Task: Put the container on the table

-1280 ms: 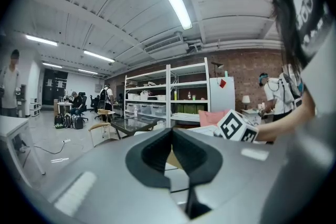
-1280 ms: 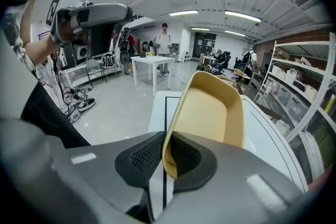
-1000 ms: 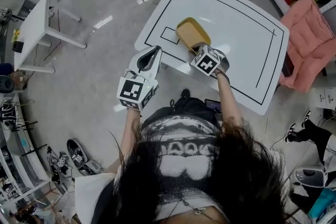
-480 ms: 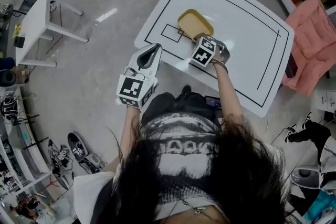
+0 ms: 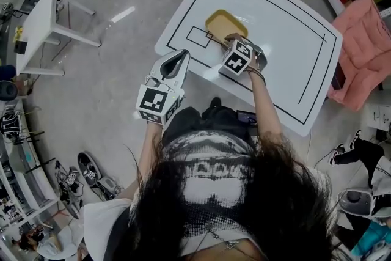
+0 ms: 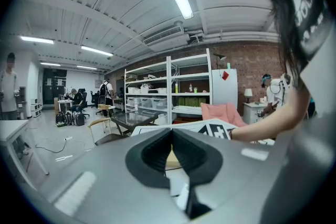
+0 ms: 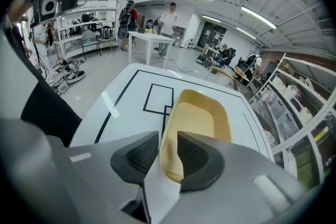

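One container [image 7: 202,113], near end hidden behind opening right gripper [image 7: 167,136] astride rim; left gripper [image 6: 171,132] closed, empty.

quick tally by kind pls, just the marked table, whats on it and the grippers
yellow container: 1
grippers: 2 (left gripper shut, nothing in it; right gripper jaws opening, the container's rim between them)
white table with black lines: 1
total: 4
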Demonstrator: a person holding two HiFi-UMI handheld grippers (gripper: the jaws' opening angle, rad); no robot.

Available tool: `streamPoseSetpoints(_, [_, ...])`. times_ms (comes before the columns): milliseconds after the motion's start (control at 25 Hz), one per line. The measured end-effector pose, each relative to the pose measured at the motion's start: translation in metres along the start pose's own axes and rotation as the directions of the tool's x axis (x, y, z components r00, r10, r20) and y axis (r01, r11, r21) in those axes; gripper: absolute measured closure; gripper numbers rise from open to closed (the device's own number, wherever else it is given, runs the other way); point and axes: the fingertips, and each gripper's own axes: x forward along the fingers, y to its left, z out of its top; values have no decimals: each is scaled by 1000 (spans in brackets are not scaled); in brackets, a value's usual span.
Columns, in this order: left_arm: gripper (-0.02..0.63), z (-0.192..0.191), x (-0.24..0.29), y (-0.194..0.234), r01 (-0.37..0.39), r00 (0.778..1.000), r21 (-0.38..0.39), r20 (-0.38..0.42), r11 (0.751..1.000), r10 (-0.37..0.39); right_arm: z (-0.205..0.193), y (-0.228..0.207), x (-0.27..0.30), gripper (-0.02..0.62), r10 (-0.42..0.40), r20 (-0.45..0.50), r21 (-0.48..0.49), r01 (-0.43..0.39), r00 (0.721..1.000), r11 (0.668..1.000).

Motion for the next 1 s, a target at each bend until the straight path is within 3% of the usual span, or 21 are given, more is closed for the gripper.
streamPoseSetpoints(240, [606, -1, -3, 4, 13, 1000, -6, 5, 1000, -13, 22, -7, -28, 479, -51, 113, 107, 38, 992, 994])
streamPoseSetpoints(520, [606, 3, -5, 6, 61, 998, -15, 26, 998, -60, 53, -2, -81, 483, -137, 260, 223, 79, 956, 972])
streamPoseSetpoints(1000, [606, 0, -55, 19, 141, 988, -12, 63, 990, -140, 91, 51, -153, 523, -281, 344, 390, 136, 896, 911])
